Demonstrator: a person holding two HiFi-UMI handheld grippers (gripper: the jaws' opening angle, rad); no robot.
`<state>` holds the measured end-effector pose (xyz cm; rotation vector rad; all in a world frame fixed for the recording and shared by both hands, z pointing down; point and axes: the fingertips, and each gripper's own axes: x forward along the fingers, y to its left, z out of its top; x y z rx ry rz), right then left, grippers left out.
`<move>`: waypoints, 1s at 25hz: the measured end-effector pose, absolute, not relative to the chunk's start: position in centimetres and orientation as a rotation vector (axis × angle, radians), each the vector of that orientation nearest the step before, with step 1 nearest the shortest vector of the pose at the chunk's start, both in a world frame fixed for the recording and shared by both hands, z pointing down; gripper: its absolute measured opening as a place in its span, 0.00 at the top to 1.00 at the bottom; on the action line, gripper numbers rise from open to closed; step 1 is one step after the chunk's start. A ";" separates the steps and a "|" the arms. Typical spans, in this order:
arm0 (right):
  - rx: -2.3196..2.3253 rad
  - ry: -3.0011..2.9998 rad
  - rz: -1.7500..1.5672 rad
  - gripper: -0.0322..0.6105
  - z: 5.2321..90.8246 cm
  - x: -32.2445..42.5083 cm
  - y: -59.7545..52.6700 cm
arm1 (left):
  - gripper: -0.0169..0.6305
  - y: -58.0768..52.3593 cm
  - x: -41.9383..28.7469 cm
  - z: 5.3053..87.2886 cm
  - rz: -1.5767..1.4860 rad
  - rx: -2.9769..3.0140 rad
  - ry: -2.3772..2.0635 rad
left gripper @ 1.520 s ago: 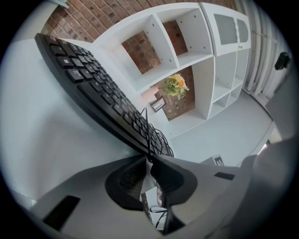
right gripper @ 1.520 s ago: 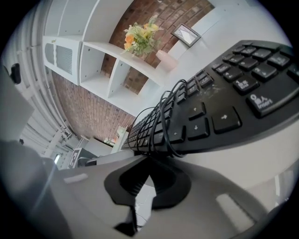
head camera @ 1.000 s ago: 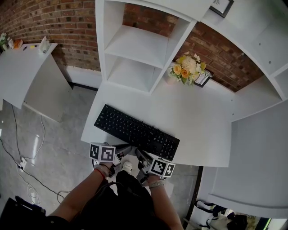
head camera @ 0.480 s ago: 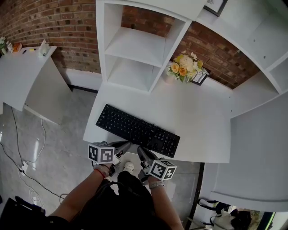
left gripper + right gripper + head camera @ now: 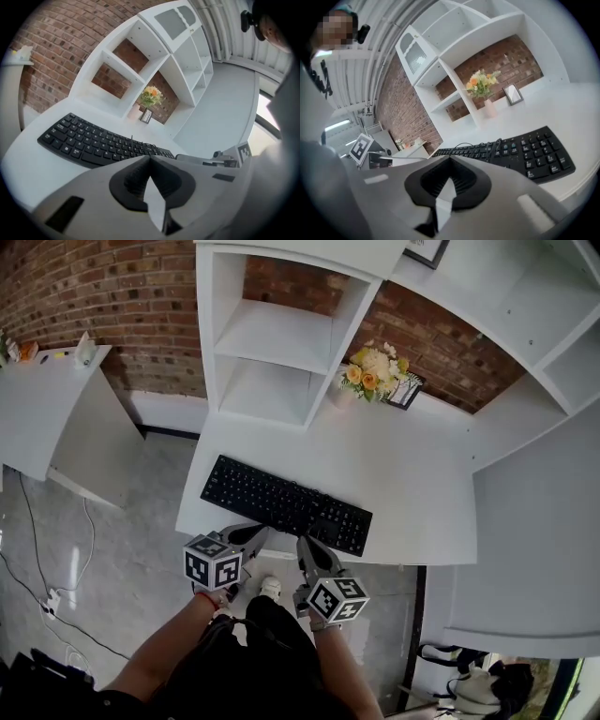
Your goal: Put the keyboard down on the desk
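The black keyboard [image 5: 286, 505] lies flat on the white desk [image 5: 412, 493], near its front edge, and nothing holds it. My left gripper [image 5: 262, 532] is shut and empty, its tips just short of the keyboard's near left side. Shut and empty too, my right gripper [image 5: 304, 544] hovers at the desk's front edge before the keyboard's middle. In the left gripper view the keyboard [image 5: 93, 140] stretches beyond the closed left gripper [image 5: 150, 157], with the right gripper [image 5: 220, 162] beside it. The right gripper view shows the keyboard [image 5: 520, 151] past the closed right gripper [image 5: 450, 158].
A white shelf unit [image 5: 272, 334] rises at the desk's back. A vase of flowers [image 5: 373, 371] and a small picture frame [image 5: 406, 392] stand at the back right. A white side table [image 5: 47, 399] is at the left, with cables [image 5: 47, 596] on the floor.
Both grippers have risen and rolled, their marker cubes turning. Their tips have come up from under the desk's front edge to just short of the keyboard. The keyboard has stayed in place.
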<state>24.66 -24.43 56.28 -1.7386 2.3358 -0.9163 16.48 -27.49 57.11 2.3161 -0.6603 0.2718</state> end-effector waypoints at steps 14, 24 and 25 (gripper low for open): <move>-1.912 2.406 -0.352 0.95 48.4 23.6 -21.7 | 0.99 -27.4 13.8 49.6 0.158 2.595 -0.793; -1.956 2.341 -0.185 0.95 44.4 22.4 -19.4 | 0.99 -26.1 11.0 45.2 0.085 2.734 -0.863; -1.957 2.335 -0.170 0.95 44.0 22.2 -19.2 | 0.99 -25.9 10.7 44.9 0.080 2.745 -0.865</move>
